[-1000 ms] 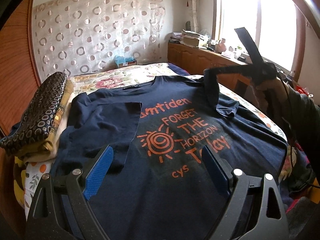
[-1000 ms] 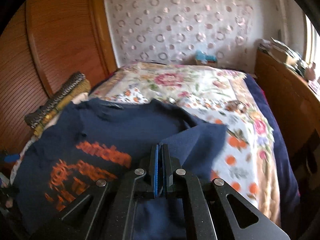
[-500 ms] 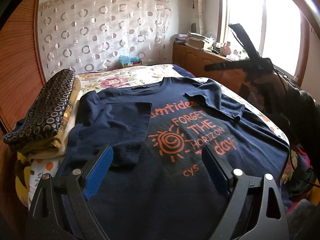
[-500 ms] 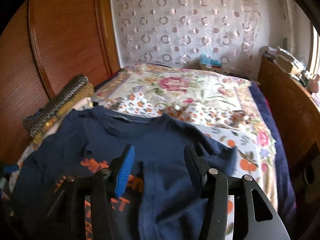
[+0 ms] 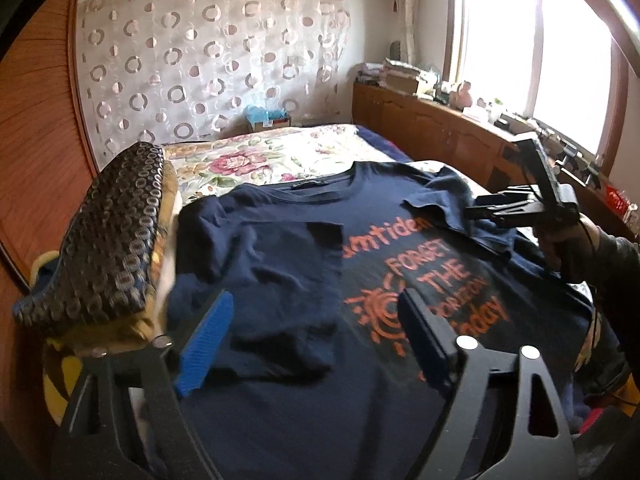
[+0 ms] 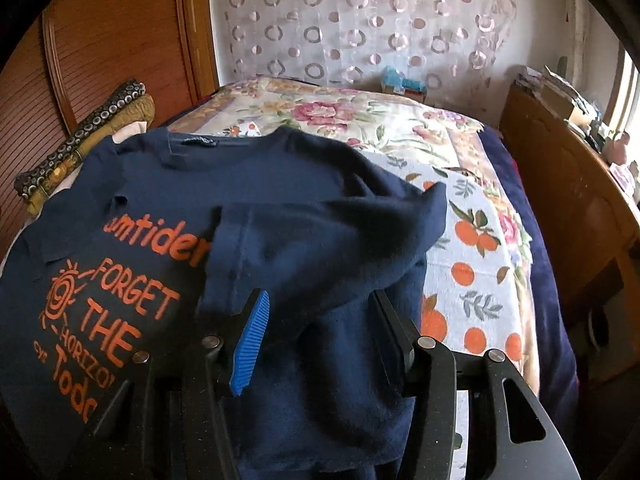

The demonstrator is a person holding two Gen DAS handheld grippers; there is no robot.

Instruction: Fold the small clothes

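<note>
Navy cotton is what the eye lands on: a dark blue T-shirt with orange lettering and a sun print (image 5: 400, 280) lies face up across the bed with the floral and orange-fruit quilt (image 6: 476, 240), its collar toward the far wall. Its left sleeve (image 5: 288, 280) is already turned in over the chest, and the right sleeve (image 6: 320, 248) lies folded inward too, but loosely and rumpled. The right tool (image 6: 316, 332) stands half open just over that sleeve, pinching nothing; the left tool (image 5: 312, 332) hangs wide above the near left part of the shirt, its jaws closing a little with only air between them. My worry is the right sleeve: it looks puffed and uneven, so it may spring back or leave a lump once the body is folded over it. The right tool also hovers so near that a pad could snag the fabric and drag the fold askew. On the left, the stack of folded patterned cloths (image 5: 104, 240) sits just beside the shirt's edge, and a careless sweep could knock it. Compared with a second ago, the right tool was clamped shut on the sleeve and holding it up; now it has let go, sunk lower, and the sleeve rests on the shirt.
</note>
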